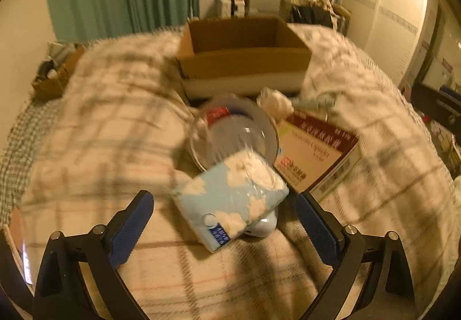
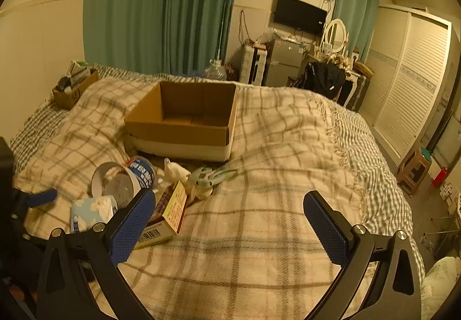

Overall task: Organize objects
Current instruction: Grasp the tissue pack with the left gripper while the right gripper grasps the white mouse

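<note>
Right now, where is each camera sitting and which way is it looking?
Left wrist: rides the left gripper, looking down at the blue tissue pack; its open fingers show.
Right wrist: rides the right gripper, looking across the plaid blanket; its open fingers show, plus the left gripper.
Both see the cardboard box and tissue pack.
</note>
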Tool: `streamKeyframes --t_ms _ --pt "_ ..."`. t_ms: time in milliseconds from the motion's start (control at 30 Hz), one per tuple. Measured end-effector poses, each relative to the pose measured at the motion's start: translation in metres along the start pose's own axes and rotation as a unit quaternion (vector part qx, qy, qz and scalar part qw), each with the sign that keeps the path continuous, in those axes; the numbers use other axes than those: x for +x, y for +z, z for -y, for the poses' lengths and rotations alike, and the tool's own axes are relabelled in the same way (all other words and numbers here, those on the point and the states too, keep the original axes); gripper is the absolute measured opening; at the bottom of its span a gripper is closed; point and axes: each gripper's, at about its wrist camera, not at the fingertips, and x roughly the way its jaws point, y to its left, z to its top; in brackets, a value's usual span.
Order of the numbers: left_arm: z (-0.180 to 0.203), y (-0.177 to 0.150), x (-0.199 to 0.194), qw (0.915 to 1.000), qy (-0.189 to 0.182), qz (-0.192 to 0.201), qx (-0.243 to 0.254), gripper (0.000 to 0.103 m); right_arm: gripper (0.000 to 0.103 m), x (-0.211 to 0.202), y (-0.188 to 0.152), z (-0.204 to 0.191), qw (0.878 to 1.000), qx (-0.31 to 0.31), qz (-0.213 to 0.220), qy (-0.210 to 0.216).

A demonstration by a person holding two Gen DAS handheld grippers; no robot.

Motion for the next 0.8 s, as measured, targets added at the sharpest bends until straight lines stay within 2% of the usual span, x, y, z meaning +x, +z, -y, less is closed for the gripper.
streamKeyframes --t_ms 133,167,233,367,433,567,700,800 --pt "-0.002 0.001 0.016 0.9995 -0.023 -0.022 -0.007 0.1 0.103 0.008 -0.003 -0.002 1.0 0.0 -0.009 0.002" --pt "-0.003 0.001 0.019 0.9992 -0.029 -0.025 -0.008 0.097 0.103 0.009 -0.004 -0.002 1.0 0.001 -0.012 0.002" --pt "-0.004 0.001 0.02 0.9989 -0.038 -0.026 -0.008 0.089 0.103 0.011 -0.004 -0.003 1.0 0.0 -0.016 0.002" --pt "-0.005 -0.001 0.008 0.9991 -0.041 -0.01 -0.004 0.086 0.103 0.01 -0.005 -0.01 1.0 -0.008 -0.02 0.002" --pt "-0.009 0.003 -0.005 0.9993 -0.035 0.007 -0.005 0.086 0.103 0.006 -0.005 -0.015 1.0 -0.014 -0.019 0.004" --pt "-0.025 0.01 -0.038 0.9983 0.02 0.053 0.012 0.086 0.103 -0.002 -0.005 -0.032 0.999 -0.033 -0.015 0.013" --pt "-0.051 0.011 -0.05 0.9969 0.051 0.059 0.003 0.086 0.103 -0.003 -0.007 -0.062 0.997 -0.068 -0.019 0.028" --pt "-0.068 0.007 -0.049 0.9973 0.051 0.053 -0.009 0.086 0.103 0.004 -0.015 -0.092 0.992 -0.103 -0.035 0.057"
